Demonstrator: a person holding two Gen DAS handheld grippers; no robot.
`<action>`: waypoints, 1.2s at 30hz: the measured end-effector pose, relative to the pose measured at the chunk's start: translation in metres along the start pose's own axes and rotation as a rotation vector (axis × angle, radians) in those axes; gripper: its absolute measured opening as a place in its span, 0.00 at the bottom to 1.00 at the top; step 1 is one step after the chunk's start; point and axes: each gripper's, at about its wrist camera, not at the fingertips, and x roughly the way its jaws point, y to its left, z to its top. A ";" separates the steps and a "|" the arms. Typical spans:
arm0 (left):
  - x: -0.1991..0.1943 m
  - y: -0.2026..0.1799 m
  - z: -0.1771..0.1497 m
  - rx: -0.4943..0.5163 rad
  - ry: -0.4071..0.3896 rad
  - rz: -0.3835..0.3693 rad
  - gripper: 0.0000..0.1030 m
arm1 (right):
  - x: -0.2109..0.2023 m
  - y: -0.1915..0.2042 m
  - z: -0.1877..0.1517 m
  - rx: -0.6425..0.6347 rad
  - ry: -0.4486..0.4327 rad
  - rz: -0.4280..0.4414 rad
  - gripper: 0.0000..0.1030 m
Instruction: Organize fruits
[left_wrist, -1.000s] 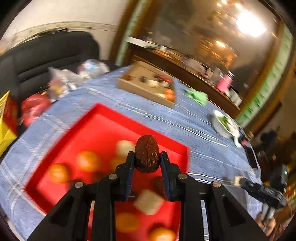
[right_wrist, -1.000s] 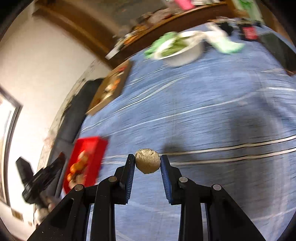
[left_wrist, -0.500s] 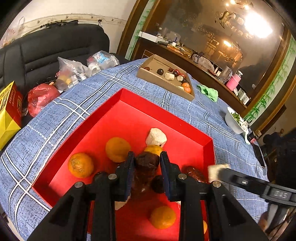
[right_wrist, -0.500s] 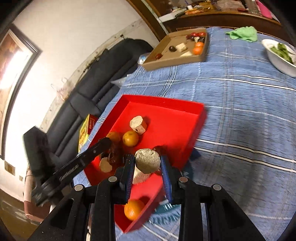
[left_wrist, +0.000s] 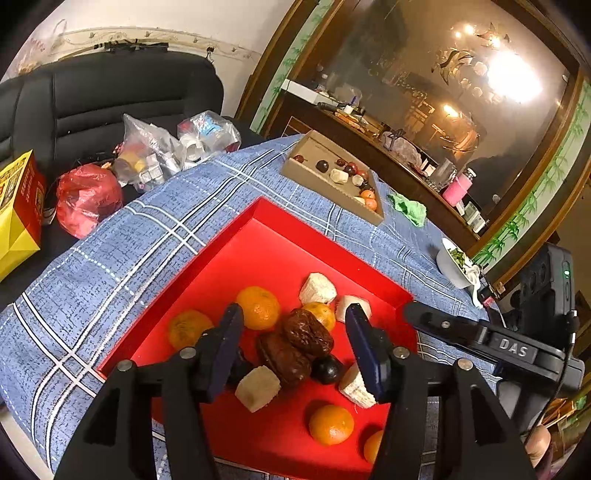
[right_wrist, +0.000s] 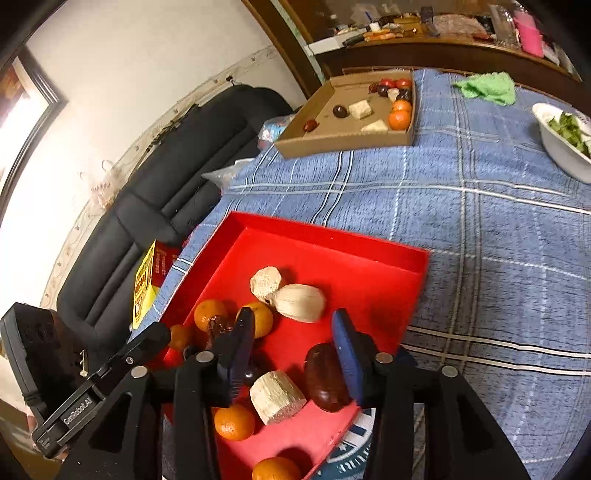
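A red tray (left_wrist: 258, 236) (right_wrist: 332, 240) on the blue checked tablecloth holds several oranges, pale chunks and dark dates. My left gripper (left_wrist: 293, 345) is open over the tray; a wrinkled brown date (left_wrist: 306, 332) lies between its fingers on another date (left_wrist: 282, 360). My right gripper (right_wrist: 293, 349) is open over the tray's near side; a pale rounded piece (right_wrist: 301, 302) lies just beyond it. A pale chunk (right_wrist: 277, 397) and a dark date (right_wrist: 327, 376) lie below the right fingers.
A cardboard box (left_wrist: 332, 177) (right_wrist: 351, 136) with more fruit stands at the table's far side. A white bowl of greens (left_wrist: 456, 264) (right_wrist: 561, 140) and a green cloth (left_wrist: 410, 208) (right_wrist: 485, 88) lie to the right. Bags (left_wrist: 147, 155) and a black sofa (left_wrist: 92, 99) are left.
Both grippers moved over the red tray and opened. The left let go of the brown date; the right let go of the pale piece. Both now lie in the tray.
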 end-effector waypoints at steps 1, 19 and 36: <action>-0.001 -0.004 0.000 0.013 -0.005 0.001 0.55 | -0.004 0.001 -0.001 -0.004 -0.009 -0.003 0.50; -0.014 -0.093 -0.017 0.264 -0.099 0.316 0.95 | -0.088 -0.012 -0.065 -0.094 -0.190 -0.298 0.70; -0.001 -0.146 -0.045 0.368 -0.045 0.308 0.95 | -0.105 -0.044 -0.088 -0.045 -0.204 -0.354 0.75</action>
